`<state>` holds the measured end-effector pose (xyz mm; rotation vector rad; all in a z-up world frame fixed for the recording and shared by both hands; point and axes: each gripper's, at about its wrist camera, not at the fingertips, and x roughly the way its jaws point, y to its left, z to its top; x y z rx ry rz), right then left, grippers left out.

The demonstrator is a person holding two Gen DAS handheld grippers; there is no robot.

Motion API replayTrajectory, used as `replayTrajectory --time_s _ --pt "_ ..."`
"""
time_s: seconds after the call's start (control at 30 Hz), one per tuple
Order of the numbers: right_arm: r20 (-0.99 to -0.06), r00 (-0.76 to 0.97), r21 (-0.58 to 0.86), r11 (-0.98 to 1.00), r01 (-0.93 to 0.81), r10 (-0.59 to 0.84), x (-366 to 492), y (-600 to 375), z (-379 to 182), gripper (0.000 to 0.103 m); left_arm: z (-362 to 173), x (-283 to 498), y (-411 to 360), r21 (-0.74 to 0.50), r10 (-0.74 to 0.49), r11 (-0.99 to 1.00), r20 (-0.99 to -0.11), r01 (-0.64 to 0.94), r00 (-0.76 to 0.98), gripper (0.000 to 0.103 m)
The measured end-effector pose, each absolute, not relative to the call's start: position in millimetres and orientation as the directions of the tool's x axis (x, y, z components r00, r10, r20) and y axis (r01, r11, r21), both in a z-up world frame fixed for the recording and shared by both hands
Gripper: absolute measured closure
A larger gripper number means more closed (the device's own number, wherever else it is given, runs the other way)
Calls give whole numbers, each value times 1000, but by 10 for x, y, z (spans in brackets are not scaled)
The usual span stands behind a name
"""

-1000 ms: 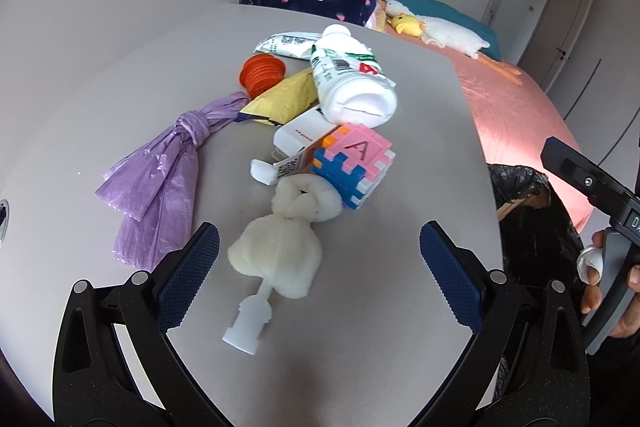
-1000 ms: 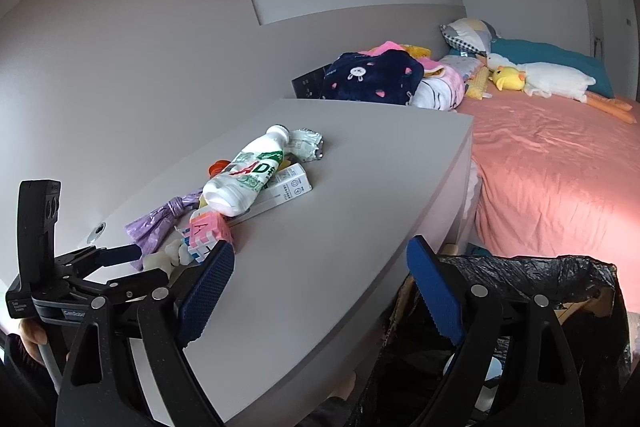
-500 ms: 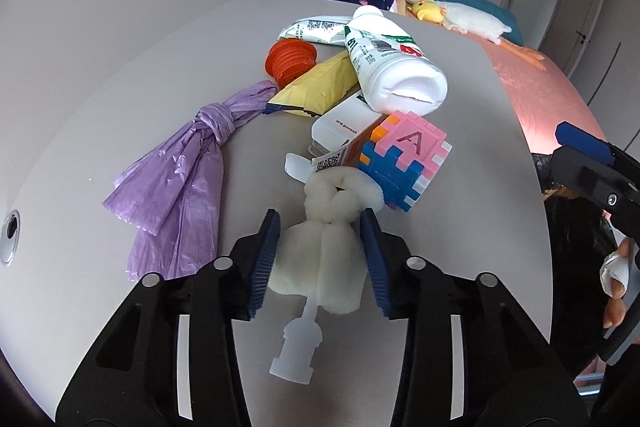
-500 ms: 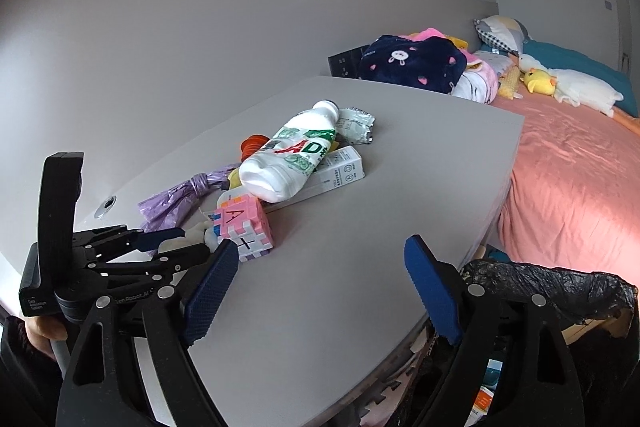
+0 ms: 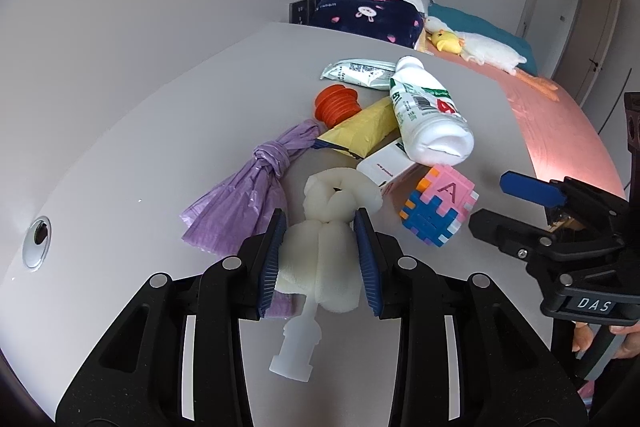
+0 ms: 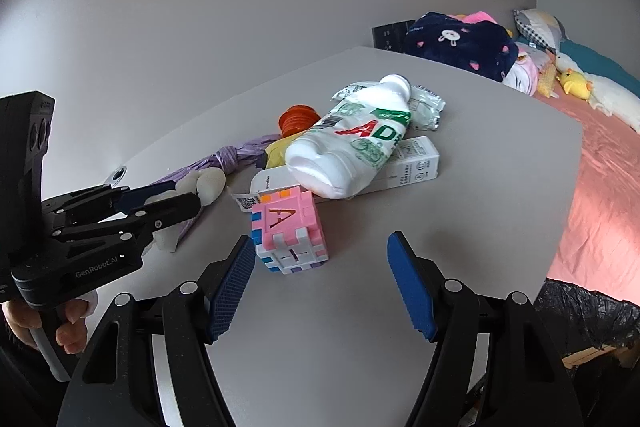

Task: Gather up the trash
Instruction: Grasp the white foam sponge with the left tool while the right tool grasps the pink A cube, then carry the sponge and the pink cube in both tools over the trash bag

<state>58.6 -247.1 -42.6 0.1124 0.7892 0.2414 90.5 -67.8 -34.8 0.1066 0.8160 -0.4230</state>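
On the grey table (image 5: 140,147) lies a heap of trash. My left gripper (image 5: 320,223) points down at a white knotted bag (image 5: 340,195). Its jaws are closing, and both blue pads press on the bag's sides. A white plastic nozzle (image 5: 296,347) sticks out below the bag. My right gripper (image 6: 322,243) hovers low over the table with its jaws closing and nothing between the pads. A pink and blue foam cube (image 6: 288,227) sits just ahead of its left finger. From the right wrist view, the left gripper (image 6: 168,199) shows at the left, on the white bag (image 6: 208,183).
Behind the bag lie a knotted purple bag (image 5: 240,203), a yellow packet (image 5: 360,127), an orange cap (image 5: 336,101), a white carton (image 5: 384,165), a white bottle (image 5: 428,119) and a foil wrapper (image 5: 360,75). A black bin bag (image 6: 592,319) hangs beyond the table's right edge, next to a pink bed (image 6: 608,187).
The left jaws went from wide open to pressing on the white knotted bag. The right gripper swung from the bin bag over the table toward the foam cube, and its jaws narrowed.
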Motion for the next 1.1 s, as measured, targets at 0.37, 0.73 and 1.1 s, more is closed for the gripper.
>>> replayTrajectory --time_s 0.37,0.73,1.1 --pt "-734 622 189 961 -200 274 834 -2276 -568 60 -358 932 -610 -85 -322 917 -735 391 596 68" --pt "-695 657 249 955 -162 293 582 -2502 -483 60 -314 879 -644 -90 -338 910 -726 405 599 68" --pt "-670 692 265 957 -116 269 260 -2797 -352 60 -240 697 -913 -71 -365 886 -717 459 594 68"
